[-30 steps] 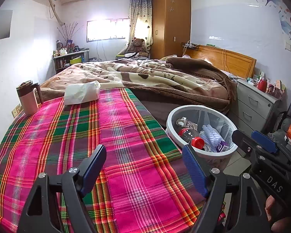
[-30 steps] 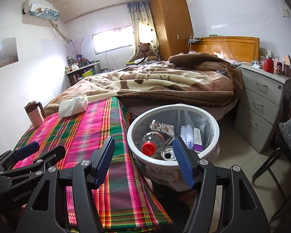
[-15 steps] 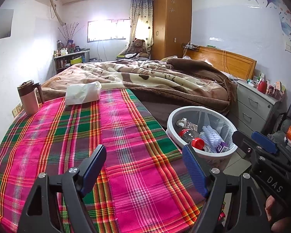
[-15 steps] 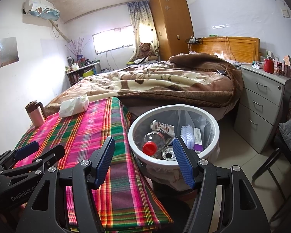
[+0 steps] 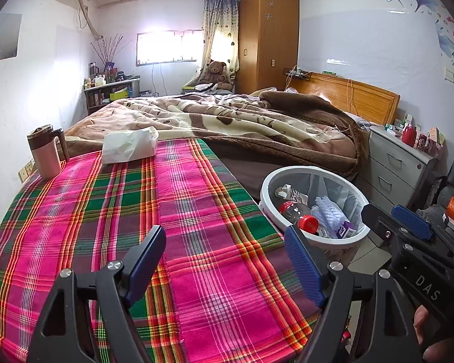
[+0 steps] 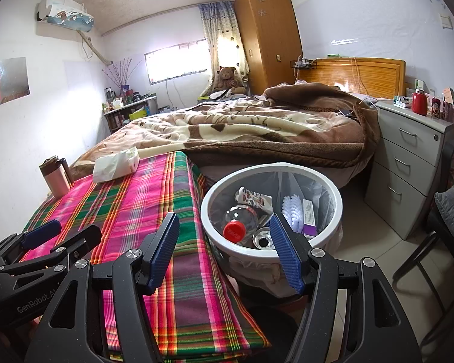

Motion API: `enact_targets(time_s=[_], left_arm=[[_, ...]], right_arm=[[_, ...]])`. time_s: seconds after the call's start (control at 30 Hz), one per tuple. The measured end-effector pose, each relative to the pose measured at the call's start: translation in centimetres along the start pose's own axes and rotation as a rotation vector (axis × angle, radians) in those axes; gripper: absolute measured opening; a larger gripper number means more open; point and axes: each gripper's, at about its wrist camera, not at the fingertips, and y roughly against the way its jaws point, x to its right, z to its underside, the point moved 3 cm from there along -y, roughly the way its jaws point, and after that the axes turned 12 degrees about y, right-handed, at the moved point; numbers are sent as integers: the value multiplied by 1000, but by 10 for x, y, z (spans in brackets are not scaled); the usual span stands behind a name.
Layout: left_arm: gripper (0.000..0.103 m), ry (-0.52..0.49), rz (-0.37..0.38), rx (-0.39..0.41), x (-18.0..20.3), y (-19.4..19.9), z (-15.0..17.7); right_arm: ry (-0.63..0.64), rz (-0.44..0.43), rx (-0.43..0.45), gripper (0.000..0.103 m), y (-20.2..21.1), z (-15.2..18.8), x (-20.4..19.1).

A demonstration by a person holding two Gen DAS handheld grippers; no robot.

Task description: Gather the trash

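We hold our left gripper [image 5: 225, 264] spread wide and empty over the plaid tablecloth [image 5: 112, 211], and our right gripper [image 6: 224, 249] just as wide and empty at the table's right edge, above the near rim of the white trash bin [image 6: 340, 202]. The bin stands on the floor just right of the table. Inside lie a red-capped plastic bottle [image 6: 242, 220], a can [image 6: 262, 239], a white brush [image 6: 292, 210], a purple box [image 6: 309, 216] and a printed paper cup [image 6: 252, 198]. At the table's far end sit a tissue pack [image 5: 128, 148] and a pink mug [image 5: 45, 152].
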Motion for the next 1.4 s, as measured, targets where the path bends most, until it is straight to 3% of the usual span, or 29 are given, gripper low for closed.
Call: enact_targets(time_s=[1.4], left_arm=[[82,14,-3,-1,-1,2,-1]], right_arm=[[2,0,-4,64,1,0,-2]])
